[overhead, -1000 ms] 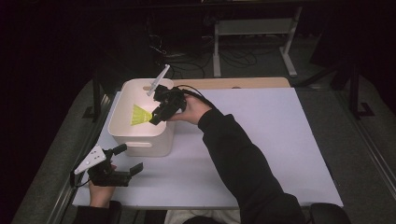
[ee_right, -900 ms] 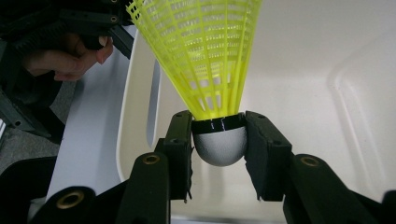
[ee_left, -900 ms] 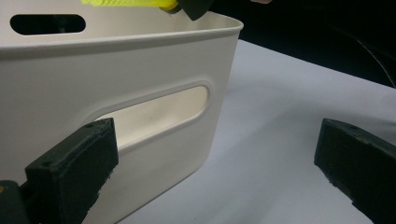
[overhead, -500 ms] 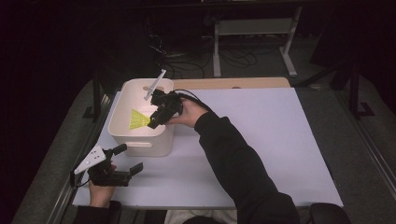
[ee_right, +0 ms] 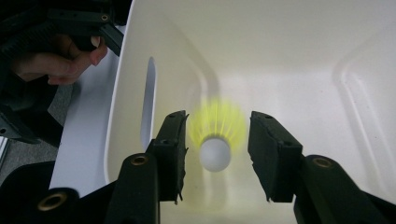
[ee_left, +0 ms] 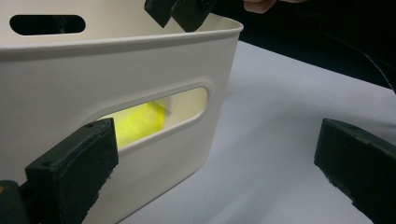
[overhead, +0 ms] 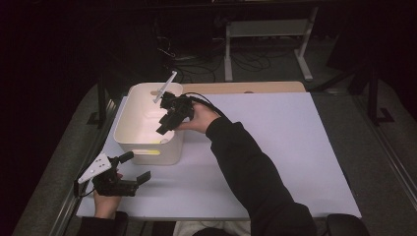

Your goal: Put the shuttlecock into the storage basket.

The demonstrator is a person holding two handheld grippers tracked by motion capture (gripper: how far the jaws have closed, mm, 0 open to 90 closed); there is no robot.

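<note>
A yellow shuttlecock (ee_right: 215, 154) with a white cork lies blurred low inside the white bin (overhead: 167, 155). Its yellow also glows through the bin's handle slot (ee_left: 140, 121). My right gripper (overhead: 164, 129) hangs over the bin's near right part, tilted down into it. In the right gripper view its jaws (ee_right: 219, 121) stand open, apart from the shuttlecock below them. My left gripper (overhead: 135, 167) rests low on the table in front of the bin's near wall. It is open, with nothing between its jaws (ee_left: 219, 140).
The bin stands at the far left of a pale table sheet (overhead: 275, 137), with a wooden strip (overhead: 246, 87) along the far edge. To the right of the bin the sheet is bare. A metal stand (overhead: 265, 29) and cables lie beyond the table.
The right gripper held the shuttlecock above the bin; it has opened and the shuttlecock has dropped inside. The left gripper has stayed put.
</note>
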